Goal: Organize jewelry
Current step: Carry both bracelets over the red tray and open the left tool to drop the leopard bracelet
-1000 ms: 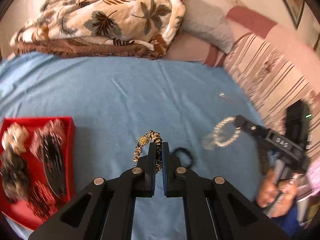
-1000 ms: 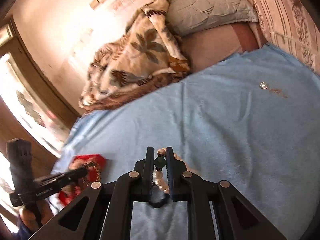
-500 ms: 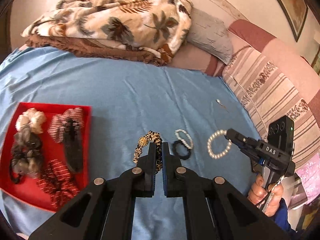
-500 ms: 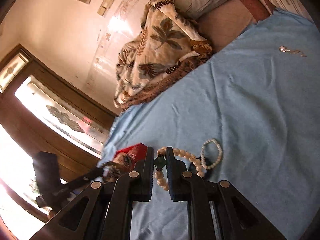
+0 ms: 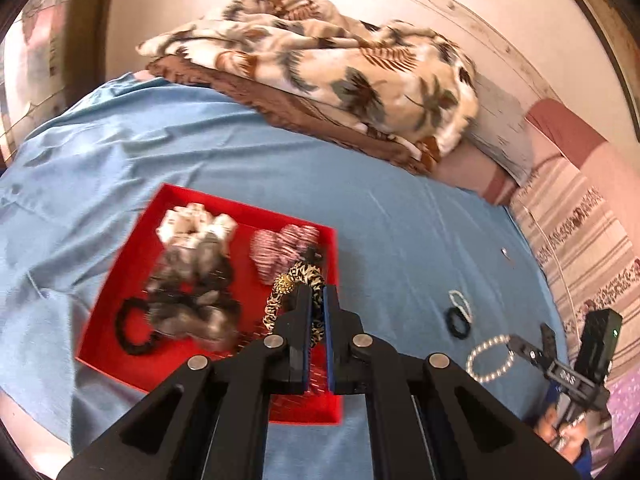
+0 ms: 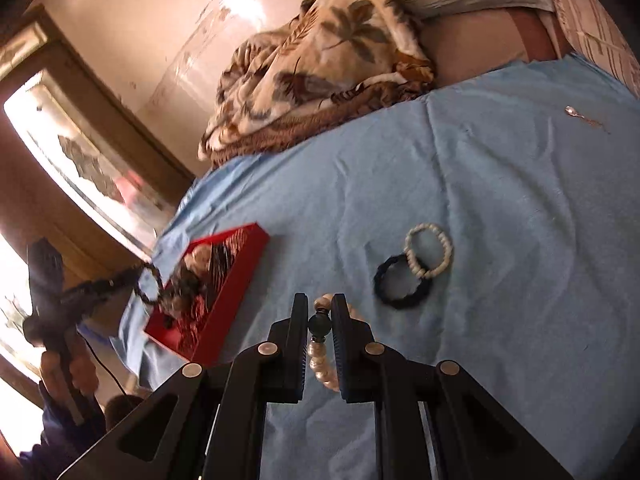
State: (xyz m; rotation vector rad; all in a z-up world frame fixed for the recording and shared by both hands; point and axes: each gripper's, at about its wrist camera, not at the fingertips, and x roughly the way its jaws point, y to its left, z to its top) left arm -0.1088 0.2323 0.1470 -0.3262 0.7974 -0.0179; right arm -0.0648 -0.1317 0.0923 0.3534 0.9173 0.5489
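My left gripper (image 5: 315, 300) is shut on a leopard-print scrunchie (image 5: 294, 284) with a gold charm and holds it above the right part of the red tray (image 5: 132, 248). The tray holds several scrunchies and hair ties. My right gripper (image 6: 319, 312) is shut on a pearl bracelet (image 6: 322, 364) with a dark green bead, held above the blue sheet. In the left wrist view the right gripper (image 5: 520, 344) and its bracelet (image 5: 490, 360) show at the far right. A small white bead bracelet (image 6: 430, 250) and a black hair tie (image 6: 402, 282) lie together on the sheet.
A small silver pendant (image 6: 570, 111) lies further up the blue sheet (image 6: 520, 184). A leaf-print blanket (image 5: 320, 64) and pillows are heaped at the head of the bed. A striped cushion (image 5: 580, 232) runs along the right side. The tray shows in the right wrist view (image 6: 236, 276).
My left gripper has carried the leopard scrunchie left, from over the sheet to above the red tray. My right gripper still holds the pearl bracelet and has tilted down toward the sheet.
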